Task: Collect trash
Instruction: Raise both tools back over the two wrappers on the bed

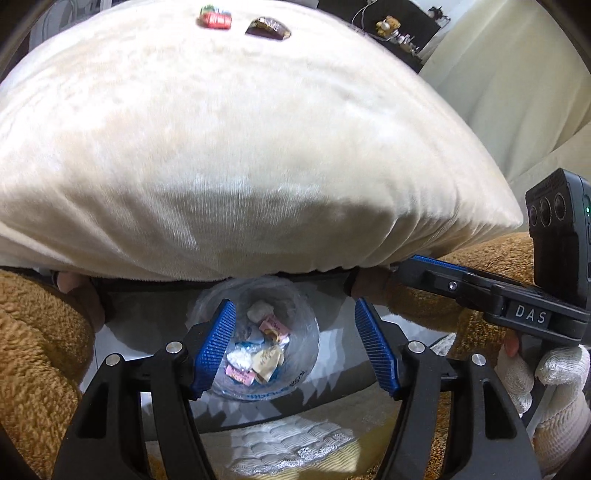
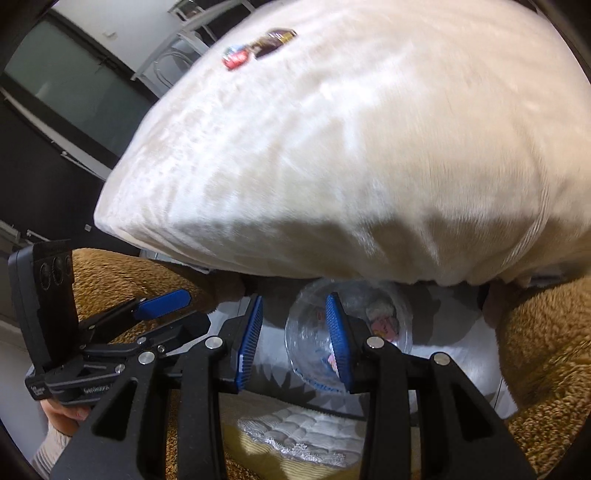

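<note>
Both grippers, left point(image 1: 295, 347) and right point(image 2: 293, 343), hang empty over the trash bowl point(image 1: 303, 325); left is wide, right narrow. Next, reach the two wrappers point(image 1: 216, 16) far up the pillow point(image 1: 258, 147).

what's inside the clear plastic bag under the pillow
The clear plastic bag holds crumpled candy wrappers, pink, yellow, white and pale blue. The left gripper's fingers cover its left side, and the cream pillow overhangs its far rim, so anything there stays unseen.

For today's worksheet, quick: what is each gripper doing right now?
Left gripper: open, holding nothing.
Right gripper: open, narrower gap, holding nothing.
</note>
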Motion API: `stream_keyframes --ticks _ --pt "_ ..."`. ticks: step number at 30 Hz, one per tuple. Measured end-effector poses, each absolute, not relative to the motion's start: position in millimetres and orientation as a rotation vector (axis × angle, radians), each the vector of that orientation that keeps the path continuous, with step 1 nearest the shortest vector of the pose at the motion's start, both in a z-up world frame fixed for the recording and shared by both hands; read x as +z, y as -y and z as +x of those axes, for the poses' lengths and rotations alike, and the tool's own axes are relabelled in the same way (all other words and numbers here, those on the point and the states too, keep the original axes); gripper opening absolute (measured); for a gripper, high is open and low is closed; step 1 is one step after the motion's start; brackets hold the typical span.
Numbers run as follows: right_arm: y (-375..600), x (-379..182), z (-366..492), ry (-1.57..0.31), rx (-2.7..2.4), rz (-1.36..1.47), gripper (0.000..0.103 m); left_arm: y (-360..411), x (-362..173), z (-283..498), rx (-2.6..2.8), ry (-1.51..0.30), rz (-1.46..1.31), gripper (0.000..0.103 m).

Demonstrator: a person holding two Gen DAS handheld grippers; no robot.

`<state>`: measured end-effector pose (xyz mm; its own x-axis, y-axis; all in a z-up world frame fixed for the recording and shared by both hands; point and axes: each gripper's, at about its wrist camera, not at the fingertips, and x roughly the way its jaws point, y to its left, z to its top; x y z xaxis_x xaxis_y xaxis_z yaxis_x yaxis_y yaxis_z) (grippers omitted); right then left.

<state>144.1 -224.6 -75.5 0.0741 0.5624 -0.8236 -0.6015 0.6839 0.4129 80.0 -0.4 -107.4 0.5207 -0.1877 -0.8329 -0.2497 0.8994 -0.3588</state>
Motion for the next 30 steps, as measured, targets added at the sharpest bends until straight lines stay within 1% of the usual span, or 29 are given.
stream_keyframes --ticks 10,15,23,25,28,30 --pt "230.9 -25.9 132.4 -0.937 0.966 -0.087 0.037 -11.8 -63.7 70.3 0.013 -0.841 -0.42 0.066" --pt "220.1 -7.2 135.9 -0.825 0.997 -0.159 0.04 -23.4 -43.5 76.4 0.007 -0.788 -0.381 0.066" --pt "185.4 10.2 160.6 -0.745 1.034 -0.249 0.041 -51.0 -20.2 95.9 0.025 -0.733 -0.345 0.066" --pt "176.9 12.7 171.3 -0.731 1.045 -0.262 0.043 -60.5 -15.8 101.5 0.034 -0.723 -0.346 0.066" --pt "161.4 15.2 188.5 -0.704 1.055 -0.287 0.043 -75.4 -11.1 113.0 0.047 -0.714 -0.345 0.066" --pt "150.7 16.2 200.6 -0.693 1.061 -0.295 0.047 -83.9 -8.3 119.8 0.054 -0.708 -0.342 0.066"
